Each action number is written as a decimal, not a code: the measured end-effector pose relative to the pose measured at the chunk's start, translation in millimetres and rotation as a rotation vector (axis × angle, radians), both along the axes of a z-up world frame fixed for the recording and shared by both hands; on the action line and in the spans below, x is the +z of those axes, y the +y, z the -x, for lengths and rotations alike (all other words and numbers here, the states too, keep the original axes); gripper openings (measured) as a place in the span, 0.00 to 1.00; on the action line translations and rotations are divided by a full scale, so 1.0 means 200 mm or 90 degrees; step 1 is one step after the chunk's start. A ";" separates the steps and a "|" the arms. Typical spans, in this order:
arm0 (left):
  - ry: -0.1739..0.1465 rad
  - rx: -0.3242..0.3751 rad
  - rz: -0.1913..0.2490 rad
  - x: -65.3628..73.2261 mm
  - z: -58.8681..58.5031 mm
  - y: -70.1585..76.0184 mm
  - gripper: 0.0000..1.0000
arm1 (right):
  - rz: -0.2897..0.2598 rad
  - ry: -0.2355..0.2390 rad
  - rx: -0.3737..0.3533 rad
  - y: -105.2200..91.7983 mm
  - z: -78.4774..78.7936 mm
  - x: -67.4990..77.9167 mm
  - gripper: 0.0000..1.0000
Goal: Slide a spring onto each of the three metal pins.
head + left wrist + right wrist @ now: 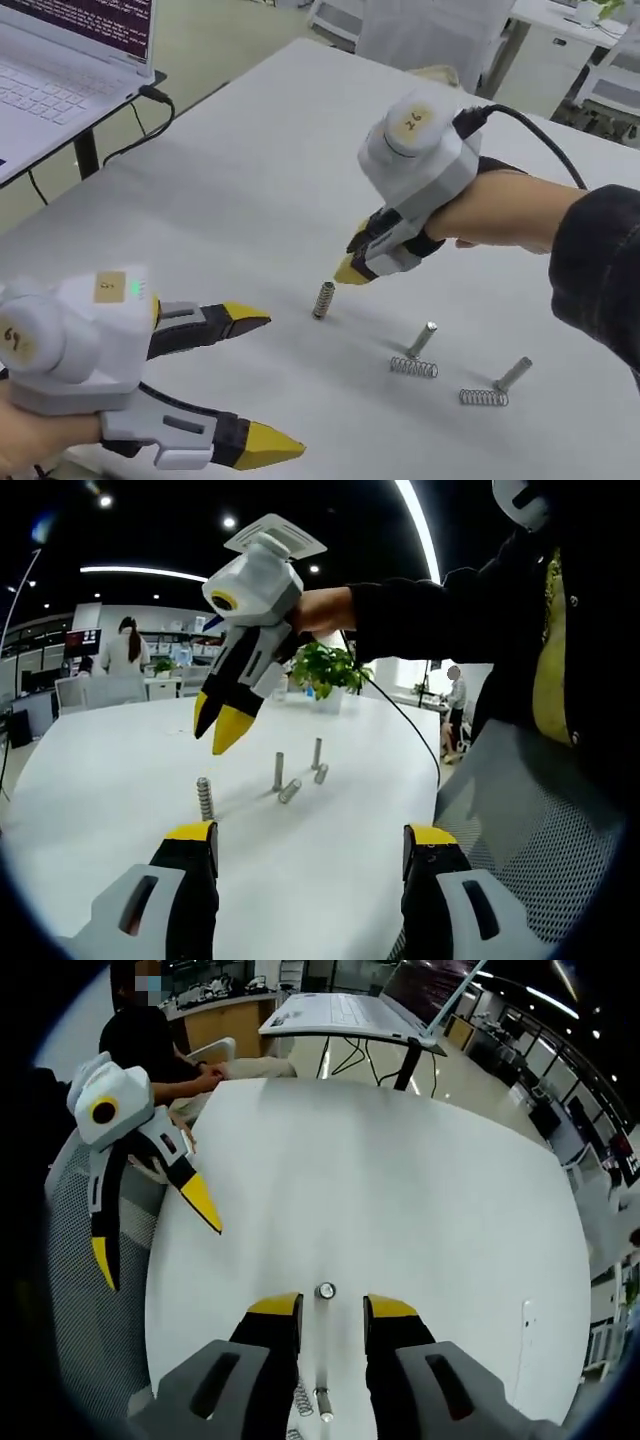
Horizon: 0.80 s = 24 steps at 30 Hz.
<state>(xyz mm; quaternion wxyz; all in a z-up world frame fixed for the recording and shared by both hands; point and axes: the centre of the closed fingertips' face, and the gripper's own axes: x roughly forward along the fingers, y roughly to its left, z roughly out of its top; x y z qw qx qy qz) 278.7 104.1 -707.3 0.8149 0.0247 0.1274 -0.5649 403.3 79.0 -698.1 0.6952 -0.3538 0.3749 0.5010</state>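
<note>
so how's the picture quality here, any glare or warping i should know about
Head view: soft even light, only faint shadows on the table, and the picture is sharp. Left gripper view: strong fisheye, so the ceiling light strip bends into an arc. Right gripper view: the table's edge bows round and its top is evenly bright.

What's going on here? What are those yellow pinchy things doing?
A person holds a gripper in each hand over a white table. The right gripper hovers just above the first pin, jaws slightly apart and empty. That pin already has a spring around it. The second pin and third pin each have a loose spring lying beside them. The left gripper hangs wide open off to the side.
</note>
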 end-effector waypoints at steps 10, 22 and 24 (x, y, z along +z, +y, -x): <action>-0.004 -0.027 -0.015 0.04 -0.01 -0.04 0.71 | -0.037 -0.027 -0.016 -0.09 0.14 0.14 0.22; -0.003 -0.054 -0.031 0.06 0.01 -0.09 0.70 | -0.068 -0.029 -0.058 -0.28 0.34 0.20 0.21; 0.000 -0.058 -0.034 0.06 0.02 -0.10 0.70 | -0.073 -0.029 -0.070 -0.33 0.36 0.20 0.21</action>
